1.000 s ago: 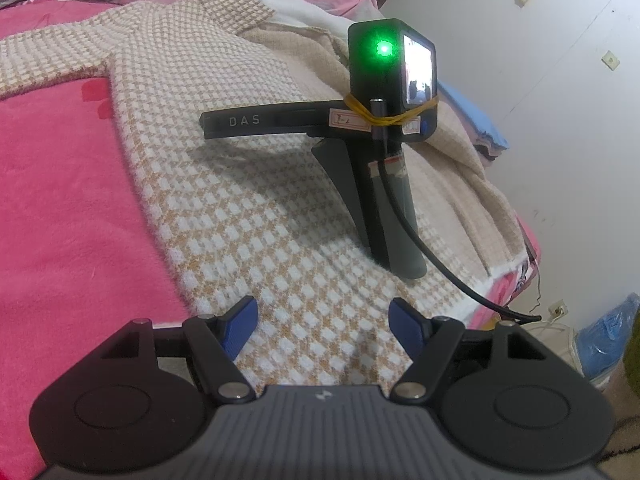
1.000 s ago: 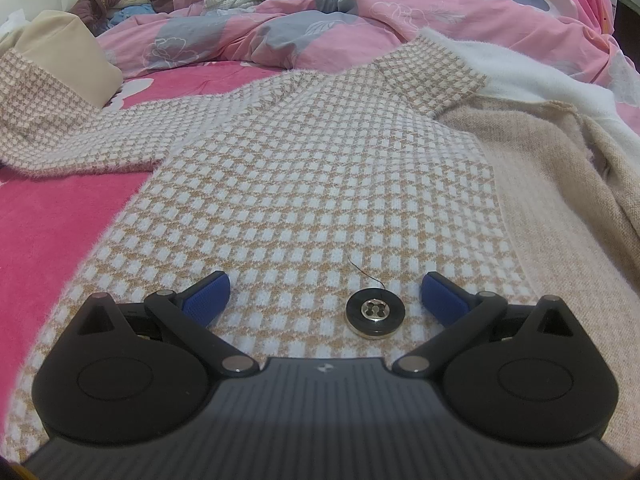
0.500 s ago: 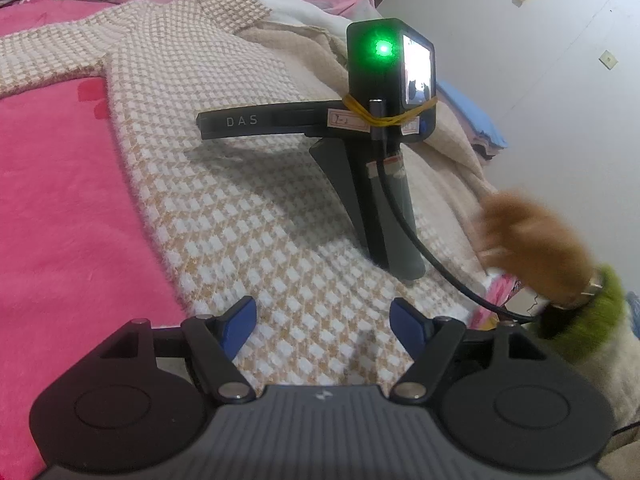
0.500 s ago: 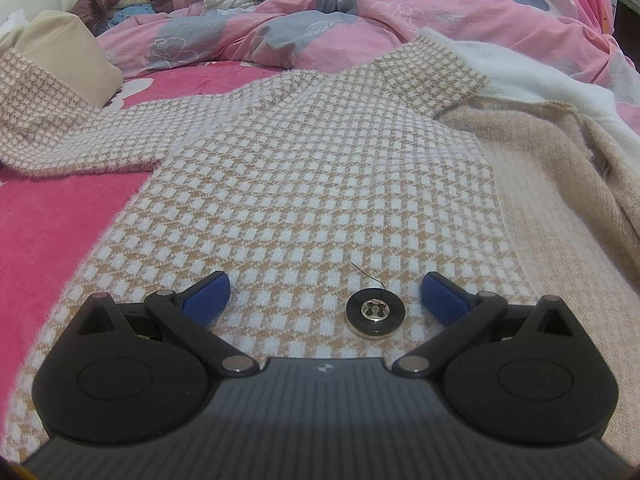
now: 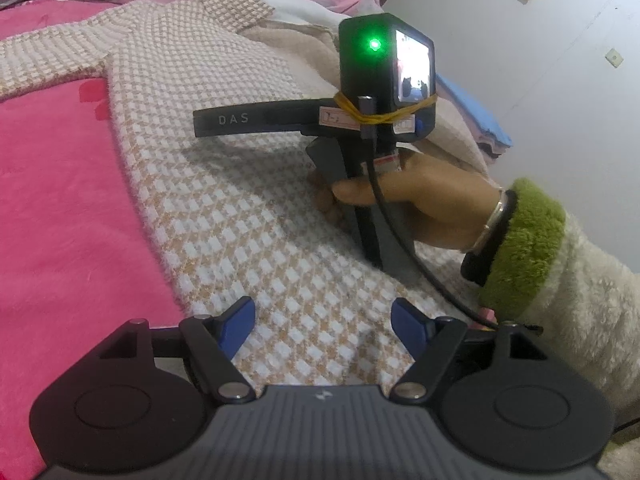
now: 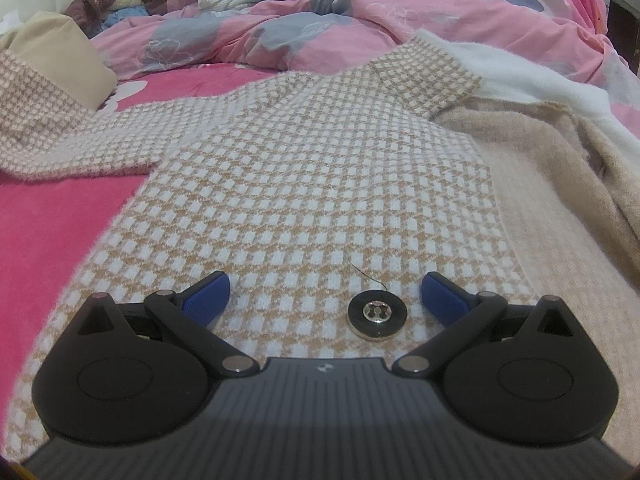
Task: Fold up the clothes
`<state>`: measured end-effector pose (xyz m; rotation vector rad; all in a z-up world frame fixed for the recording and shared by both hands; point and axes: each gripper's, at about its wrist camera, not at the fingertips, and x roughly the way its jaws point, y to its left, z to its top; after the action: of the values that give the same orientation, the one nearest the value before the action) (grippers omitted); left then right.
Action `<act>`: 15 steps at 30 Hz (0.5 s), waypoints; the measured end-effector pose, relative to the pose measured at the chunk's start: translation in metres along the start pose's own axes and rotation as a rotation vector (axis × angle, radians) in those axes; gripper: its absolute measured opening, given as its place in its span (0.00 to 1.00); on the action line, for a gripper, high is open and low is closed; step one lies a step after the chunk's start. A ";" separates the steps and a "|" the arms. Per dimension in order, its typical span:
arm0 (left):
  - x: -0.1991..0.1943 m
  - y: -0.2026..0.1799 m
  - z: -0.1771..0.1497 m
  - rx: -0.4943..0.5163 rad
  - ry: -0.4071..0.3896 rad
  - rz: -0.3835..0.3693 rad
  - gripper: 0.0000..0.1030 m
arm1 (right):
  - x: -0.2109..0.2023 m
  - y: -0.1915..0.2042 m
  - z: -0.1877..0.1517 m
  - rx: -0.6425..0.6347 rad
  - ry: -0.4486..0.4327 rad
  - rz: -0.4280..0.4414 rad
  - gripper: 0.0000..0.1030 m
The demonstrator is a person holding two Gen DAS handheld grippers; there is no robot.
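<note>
blue pads tip both tools, and in each view the two fingers stand wide apart with only cloth under the gap. the left gripper hovers released over the hem end of the checked sweater, gripping nothing. the right gripper is just as slack, its jaws spread above the same garment, with a dark round button lying on the knit between the pads, nearer the right one and touching neither; a loose thread trails up from it.

only the left view shows the right tool from outside: a black handle standing on the sweater, a hand wrapped around its grip, a green cuff and cream fleece sleeve behind the wrist, a cable hanging down, a green light glowing on the camera block on top.

only the right view shows the button and the full spread of the sweater, lying flat on the pink blanket, one sleeve stretched out to the left, a beige inner panel open on the right. farther back lies a rumpled pink floral quilt with heaped clothes beyond it. the left view instead ends at a white wall.
</note>
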<state>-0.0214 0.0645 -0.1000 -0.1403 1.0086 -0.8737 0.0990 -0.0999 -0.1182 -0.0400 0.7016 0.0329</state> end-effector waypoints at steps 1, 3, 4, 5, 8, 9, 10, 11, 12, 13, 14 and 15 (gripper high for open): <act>0.000 -0.003 0.000 0.003 0.002 0.012 0.75 | 0.001 -0.001 0.002 0.004 0.006 0.003 0.99; 0.001 -0.008 0.000 0.008 0.005 0.036 0.75 | -0.001 -0.005 0.005 0.016 0.024 0.022 0.99; 0.001 -0.010 0.001 0.010 0.007 0.047 0.75 | -0.002 -0.008 0.007 0.026 0.037 0.037 0.99; 0.002 -0.012 0.001 0.012 0.011 0.058 0.75 | -0.006 -0.013 0.007 0.041 0.046 0.054 0.99; 0.001 -0.018 0.004 0.009 0.017 0.089 0.75 | -0.037 -0.042 0.006 0.130 0.000 0.084 0.99; 0.000 -0.019 0.004 0.007 0.017 0.097 0.75 | -0.056 -0.056 0.005 0.160 -0.038 0.087 0.99; -0.001 -0.020 0.005 0.006 0.013 0.102 0.75 | -0.075 -0.069 0.005 0.190 -0.076 0.091 0.99; -0.002 -0.022 0.007 0.007 0.006 0.105 0.75 | -0.094 -0.082 0.003 0.207 -0.117 0.086 0.99; -0.004 -0.023 0.008 0.008 0.000 0.108 0.75 | -0.120 -0.099 0.001 0.213 -0.170 0.060 0.99; -0.005 -0.024 0.009 0.009 -0.008 0.111 0.75 | -0.147 -0.115 -0.003 0.210 -0.227 0.022 0.99; -0.006 -0.025 0.011 0.012 -0.016 0.112 0.75 | -0.172 -0.130 -0.007 0.202 -0.281 -0.018 0.99; -0.008 -0.027 0.013 0.015 -0.024 0.113 0.75 | -0.198 -0.145 -0.012 0.191 -0.334 -0.066 0.99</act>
<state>-0.0282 0.0482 -0.0747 -0.0806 0.9779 -0.7745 -0.0537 -0.2487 0.0045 0.1229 0.3666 -0.0893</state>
